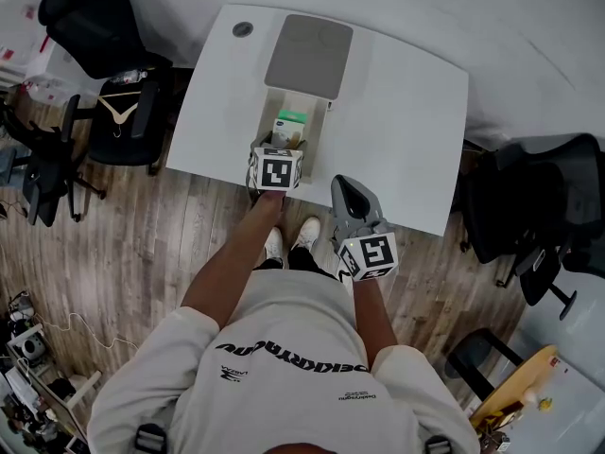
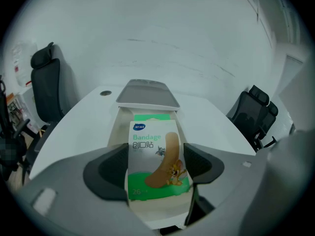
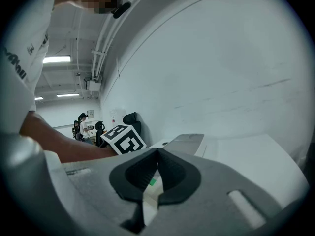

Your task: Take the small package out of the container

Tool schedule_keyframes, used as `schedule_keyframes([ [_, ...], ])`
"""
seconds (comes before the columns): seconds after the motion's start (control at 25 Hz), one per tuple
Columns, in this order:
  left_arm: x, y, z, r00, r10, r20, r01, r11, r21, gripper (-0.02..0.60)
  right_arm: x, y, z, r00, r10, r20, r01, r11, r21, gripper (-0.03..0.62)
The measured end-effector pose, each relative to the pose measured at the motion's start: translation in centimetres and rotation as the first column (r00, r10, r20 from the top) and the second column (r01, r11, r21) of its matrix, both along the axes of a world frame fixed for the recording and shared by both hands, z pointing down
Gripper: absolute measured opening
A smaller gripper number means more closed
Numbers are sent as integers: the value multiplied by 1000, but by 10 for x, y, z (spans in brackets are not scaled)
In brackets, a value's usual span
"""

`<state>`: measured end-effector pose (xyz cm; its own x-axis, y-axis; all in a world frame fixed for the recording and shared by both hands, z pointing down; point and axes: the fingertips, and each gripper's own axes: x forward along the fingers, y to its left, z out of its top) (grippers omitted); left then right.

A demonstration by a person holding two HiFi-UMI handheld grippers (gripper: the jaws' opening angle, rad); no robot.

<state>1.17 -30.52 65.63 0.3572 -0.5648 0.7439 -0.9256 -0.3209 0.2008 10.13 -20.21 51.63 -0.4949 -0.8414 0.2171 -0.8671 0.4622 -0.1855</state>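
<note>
Small package (image 2: 156,156) tight in left tool (image 2: 157,167)

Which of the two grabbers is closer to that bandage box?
Left. The left gripper has its fingers shut on the bandage box, at the container. The right gripper, shut and empty, sits apart, right of the container.

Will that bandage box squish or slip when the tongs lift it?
It is probably light: the bandage box looks like thin card. It may dent a little, since the left tongs pinch its flat sides. Its smooth print might slide, though the dark pads look grippy.
</note>
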Motion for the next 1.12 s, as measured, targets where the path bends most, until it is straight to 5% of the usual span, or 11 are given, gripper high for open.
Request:
schedule_keyframes([
  [1.12,-17,55,-91,988,62,-141,-27,972,235,359,-25,41,-36,1000,10,-27,-8,997,79,0],
])
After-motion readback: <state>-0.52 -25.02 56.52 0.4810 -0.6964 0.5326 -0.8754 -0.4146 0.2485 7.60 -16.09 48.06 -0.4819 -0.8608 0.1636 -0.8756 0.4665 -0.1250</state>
